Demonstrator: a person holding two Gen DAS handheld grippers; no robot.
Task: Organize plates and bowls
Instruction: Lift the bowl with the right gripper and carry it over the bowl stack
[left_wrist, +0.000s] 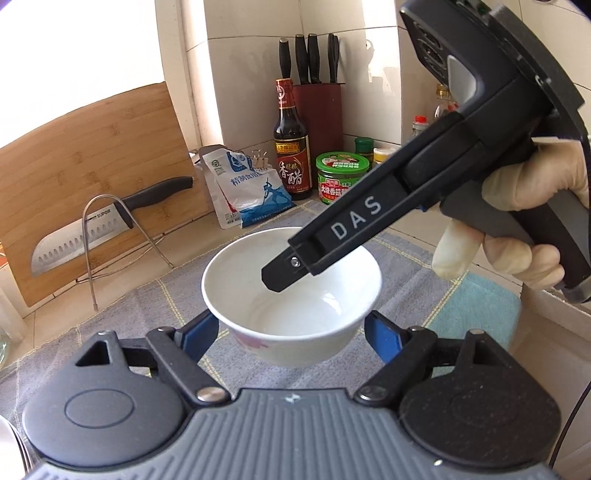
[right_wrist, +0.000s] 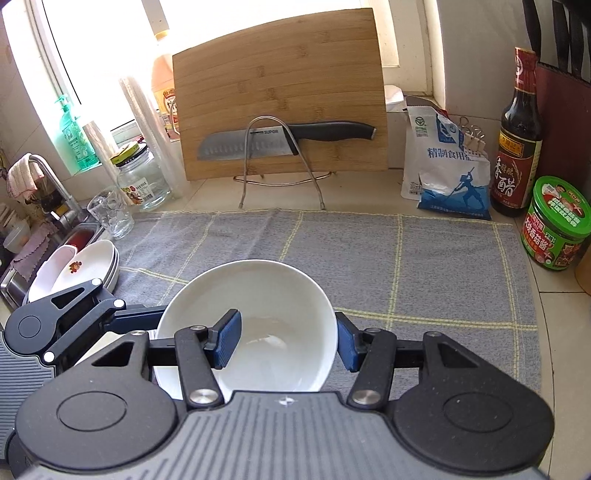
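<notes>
Left wrist view: the grey ribbed housing fills the bottom of the frame, and ahead of it the left tongs (left_wrist: 291, 334) clasp a white bowl (left_wrist: 258, 291) from outside, one blue pad (left_wrist: 199, 330) against each flank of its lower wall. The bowl sits at centre frame, upright, above a grey checked cloth (left_wrist: 122, 314) spread on the bench (left_wrist: 184, 236). From the upper right the right tongs (left_wrist: 280, 275) reach down into the bowl's mouth, gripped by a gloved hand (left_wrist: 517, 221) at the right edge.

Right wrist view: the right tongs (right_wrist: 288, 341) are pinched on the bowl's (right_wrist: 266, 291) right wall, one blue pad (right_wrist: 227, 341) inside and the other outside the rim. The bowl occupies lower centre; the left tongs (right_wrist: 147, 317) enter from the lower left and meet its left side. A stack of white plates (right_wrist: 92, 258) lies at the left of the frame, beside the cloth's (right_wrist: 369, 258) left edge and next to a sink (right_wrist: 14, 284).

Background, both views: a bamboo cutting board (right_wrist: 280, 92) leans upright with a knife (right_wrist: 288, 138) on a wire stand (right_wrist: 280, 166) before it. To the right stand a salt bag (right_wrist: 443, 166), a dark vinegar bottle (right_wrist: 519, 136) and a green-lidded jar (right_wrist: 556, 225). A red knife block (left_wrist: 319, 110) occupies the tiled corner at upper centre of the left wrist view.
</notes>
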